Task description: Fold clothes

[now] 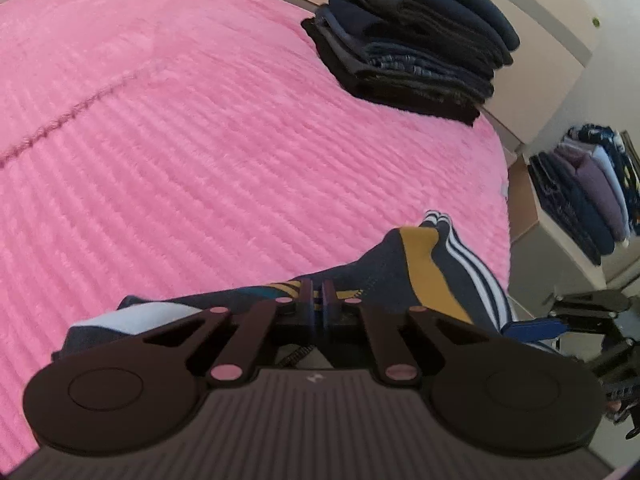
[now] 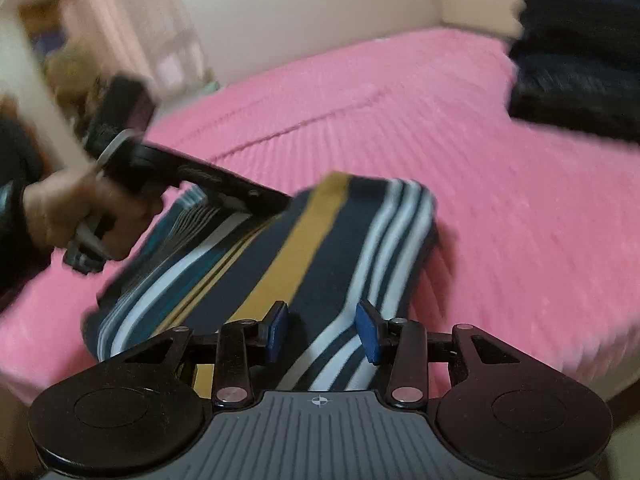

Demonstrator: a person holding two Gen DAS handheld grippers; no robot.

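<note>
Striped garment (image 2: 320,248), navy with mustard, white and teal bands, lies folded on the pink ribbed bedspread (image 1: 180,140), near the bed's edge. The left hand-held gripper (image 1: 319,292) has its fingers pressed together, pinching a fold of the striped garment at the side away from the bed's edge; a thin ridge of cloth shows between the pads. In the right wrist view the same tool, held by a person's hand (image 2: 80,216), reaches the striped garment's far left side. The right hand-held gripper (image 2: 322,328) has its blue pads (image 2: 370,330) spread partly apart, with the striped garment's near part lying between and below them; whether the pads touch the cloth cannot be told. A stack of dark folded clothes (image 1: 412,44) sits on the bedspread beyond the striped garment, well apart from it, against the headboard. Further folded clothes (image 1: 588,192) lie off the bed, beyond the striped garment's right side.
</note>
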